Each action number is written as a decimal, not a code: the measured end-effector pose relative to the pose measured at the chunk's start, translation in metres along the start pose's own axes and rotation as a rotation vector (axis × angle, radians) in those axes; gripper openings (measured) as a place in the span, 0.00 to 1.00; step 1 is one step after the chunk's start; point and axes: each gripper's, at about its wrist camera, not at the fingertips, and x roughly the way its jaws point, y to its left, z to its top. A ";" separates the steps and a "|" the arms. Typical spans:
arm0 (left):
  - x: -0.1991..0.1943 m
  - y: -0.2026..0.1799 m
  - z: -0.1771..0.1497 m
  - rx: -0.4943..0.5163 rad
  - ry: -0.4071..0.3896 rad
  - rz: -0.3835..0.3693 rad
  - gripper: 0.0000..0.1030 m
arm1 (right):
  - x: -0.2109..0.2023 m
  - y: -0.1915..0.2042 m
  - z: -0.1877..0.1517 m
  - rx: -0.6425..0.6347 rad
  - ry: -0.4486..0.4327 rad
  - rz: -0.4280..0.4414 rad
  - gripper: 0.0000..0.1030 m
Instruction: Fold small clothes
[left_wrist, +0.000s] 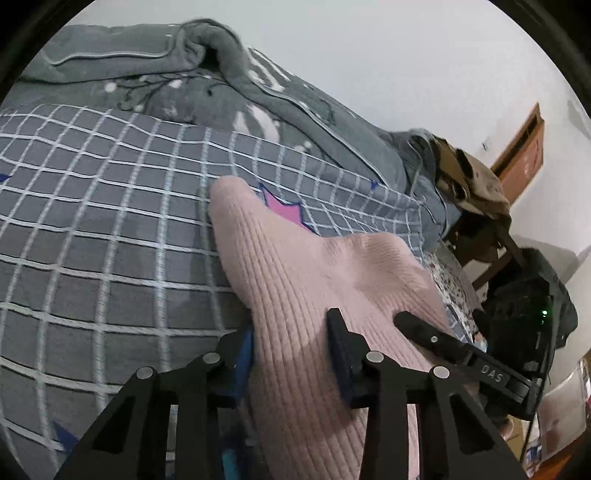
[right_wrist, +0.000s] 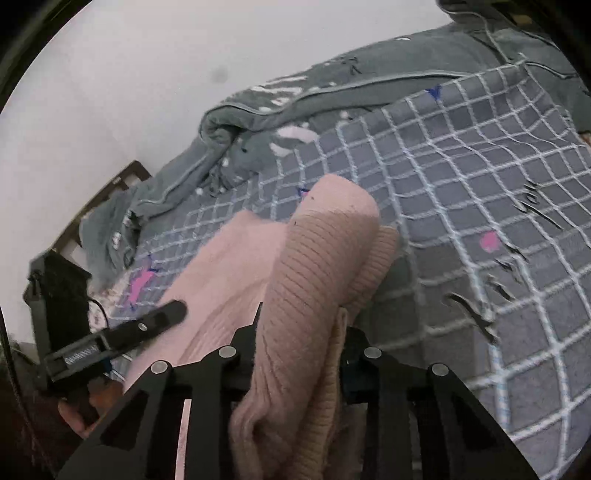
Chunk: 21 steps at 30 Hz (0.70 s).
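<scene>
A pink ribbed knit garment (left_wrist: 314, 266) lies on a grey checked bed sheet (left_wrist: 110, 221). In the left wrist view its near edge runs between the fingers of my left gripper (left_wrist: 291, 332), which is shut on the fabric. One finger of the right gripper (left_wrist: 424, 332) rests on the knit just to the right. In the right wrist view the pink garment (right_wrist: 325, 236) is doubled into a thick fold that rises from my right gripper (right_wrist: 301, 328), shut on it. The left gripper's finger (right_wrist: 155, 317) shows at the left over the flat part.
A rumpled grey quilt (left_wrist: 147, 55) is piled along the far side of the bed by the white wall. Beyond the bed's end stand a chair heaped with clothes (left_wrist: 476, 184), a black bag (left_wrist: 524, 288) and a wooden door (left_wrist: 524, 155). A hand (right_wrist: 85, 410) holds the left gripper.
</scene>
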 end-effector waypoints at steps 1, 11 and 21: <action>-0.003 0.004 0.003 -0.005 -0.006 0.007 0.34 | 0.004 0.006 0.003 0.004 0.000 0.015 0.28; -0.037 0.049 0.037 -0.007 -0.094 0.124 0.33 | 0.052 0.077 0.029 -0.050 -0.009 0.129 0.28; -0.020 0.087 0.051 -0.070 -0.064 0.161 0.35 | 0.103 0.088 0.036 -0.147 0.038 -0.015 0.32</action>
